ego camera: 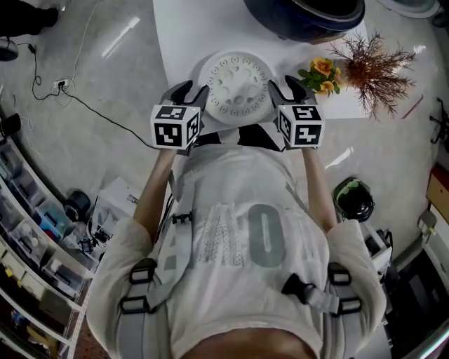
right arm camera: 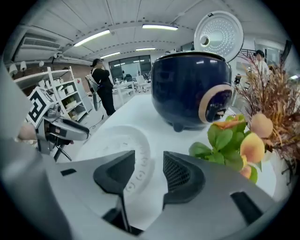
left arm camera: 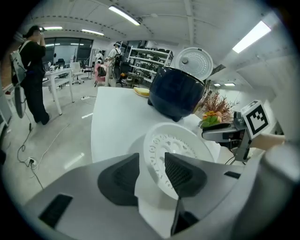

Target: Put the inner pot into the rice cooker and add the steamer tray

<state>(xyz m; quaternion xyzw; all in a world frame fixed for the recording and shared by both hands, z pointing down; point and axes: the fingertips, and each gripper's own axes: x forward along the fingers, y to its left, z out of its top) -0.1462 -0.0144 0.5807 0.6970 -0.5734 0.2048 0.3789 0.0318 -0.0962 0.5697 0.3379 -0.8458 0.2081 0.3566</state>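
A round white steamer tray (ego camera: 237, 87) with holes lies flat on the white table (ego camera: 184, 31), near its front edge. My left gripper (ego camera: 191, 92) is at the tray's left rim and my right gripper (ego camera: 295, 88) is at its right rim. In the left gripper view the tray (left arm camera: 183, 143) has its rim between the left gripper's (left arm camera: 152, 161) parted jaws, and the pads do not press on it. The right gripper view shows the right gripper (right arm camera: 149, 161) the same way over the tray (right arm camera: 123, 139). Behind stands the dark blue rice cooker (ego camera: 309, 17) (left arm camera: 178, 93) (right arm camera: 190, 89), lid (right arm camera: 219, 30) raised.
Orange flowers (ego camera: 323, 73) (right arm camera: 239, 140) and dried branches (ego camera: 375, 66) stand at the table's right, close to my right gripper. Shelves (ego camera: 28, 231) and cables lie on the floor at left, a helmet (ego camera: 354, 198) at right. A person (left arm camera: 32, 70) stands far off.
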